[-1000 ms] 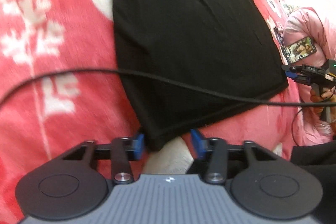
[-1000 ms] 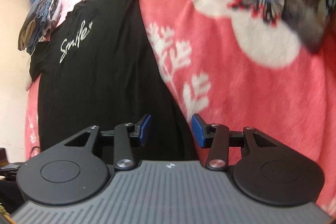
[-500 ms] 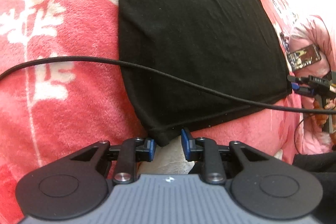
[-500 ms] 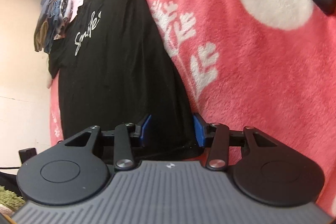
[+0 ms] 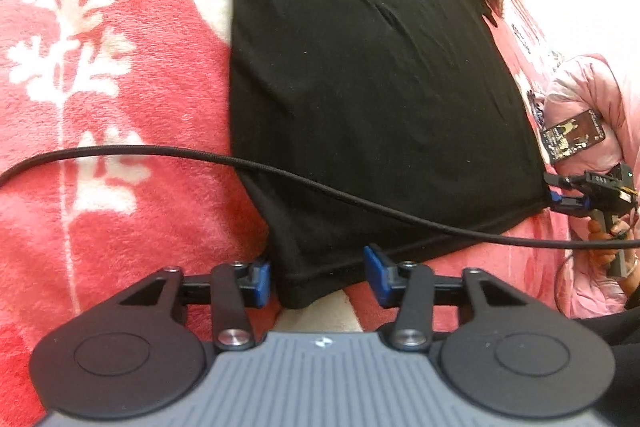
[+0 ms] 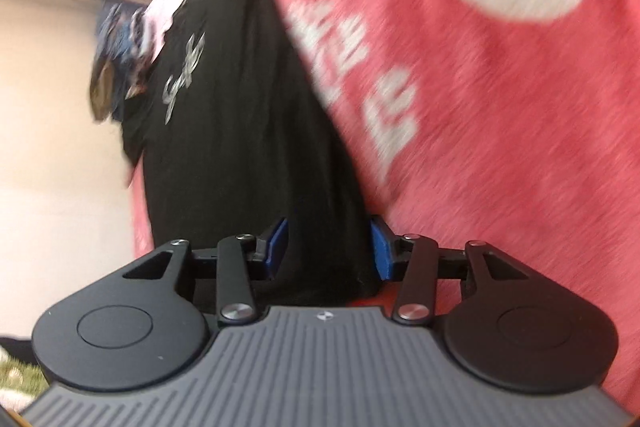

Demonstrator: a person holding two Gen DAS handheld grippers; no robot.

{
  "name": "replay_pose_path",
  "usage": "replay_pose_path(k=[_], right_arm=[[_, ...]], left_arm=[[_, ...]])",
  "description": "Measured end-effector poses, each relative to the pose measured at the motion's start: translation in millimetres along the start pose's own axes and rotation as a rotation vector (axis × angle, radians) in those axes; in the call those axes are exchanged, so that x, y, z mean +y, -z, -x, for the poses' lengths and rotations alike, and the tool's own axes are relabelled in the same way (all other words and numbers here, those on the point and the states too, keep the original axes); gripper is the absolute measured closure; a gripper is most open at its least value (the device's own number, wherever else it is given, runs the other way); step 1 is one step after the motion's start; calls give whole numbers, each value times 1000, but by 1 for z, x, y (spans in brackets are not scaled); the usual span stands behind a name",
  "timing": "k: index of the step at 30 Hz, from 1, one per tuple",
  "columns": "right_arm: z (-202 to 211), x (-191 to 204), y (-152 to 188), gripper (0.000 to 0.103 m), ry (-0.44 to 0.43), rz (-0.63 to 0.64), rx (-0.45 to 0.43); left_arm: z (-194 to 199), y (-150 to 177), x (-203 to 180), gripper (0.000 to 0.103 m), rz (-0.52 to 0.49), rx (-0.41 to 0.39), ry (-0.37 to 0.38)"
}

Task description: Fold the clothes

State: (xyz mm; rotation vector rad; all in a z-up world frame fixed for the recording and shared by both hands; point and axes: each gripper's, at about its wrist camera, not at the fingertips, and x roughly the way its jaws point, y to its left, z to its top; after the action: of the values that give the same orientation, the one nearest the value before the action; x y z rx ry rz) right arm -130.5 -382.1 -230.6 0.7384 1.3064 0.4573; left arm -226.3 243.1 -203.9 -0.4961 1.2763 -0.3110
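A red blanket [image 5: 120, 187] with white flowers is filling most of both views. A black T-shirt [image 5: 360, 87] with white lettering is lying flat on it, running from the top centre of the left wrist frame down to the bottom centre. The left gripper [image 5: 318, 277] is sitting at the shirt's near corner with its jaws open, the hem between them. The right gripper [image 6: 328, 251] is also keeping its jaws open around the shirt's edge. A black cable [image 5: 160, 151] is crossing the left view.
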Motion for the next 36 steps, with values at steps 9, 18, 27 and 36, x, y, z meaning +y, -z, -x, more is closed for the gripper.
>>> replay_pose_path(k=[9, 18, 27, 36], right_arm=[[5, 4, 7, 95, 48, -5, -11], [26, 40, 13, 100, 238, 134, 9], [29, 72, 28, 100, 353, 221, 133], [32, 62, 65, 101, 449, 202, 269]], left_arm=[[4, 6, 13, 98, 52, -12, -24], [28, 7, -3, 100, 50, 3, -32], [50, 16, -7, 100, 23, 82, -60], [50, 35, 7, 100, 57, 199, -76]])
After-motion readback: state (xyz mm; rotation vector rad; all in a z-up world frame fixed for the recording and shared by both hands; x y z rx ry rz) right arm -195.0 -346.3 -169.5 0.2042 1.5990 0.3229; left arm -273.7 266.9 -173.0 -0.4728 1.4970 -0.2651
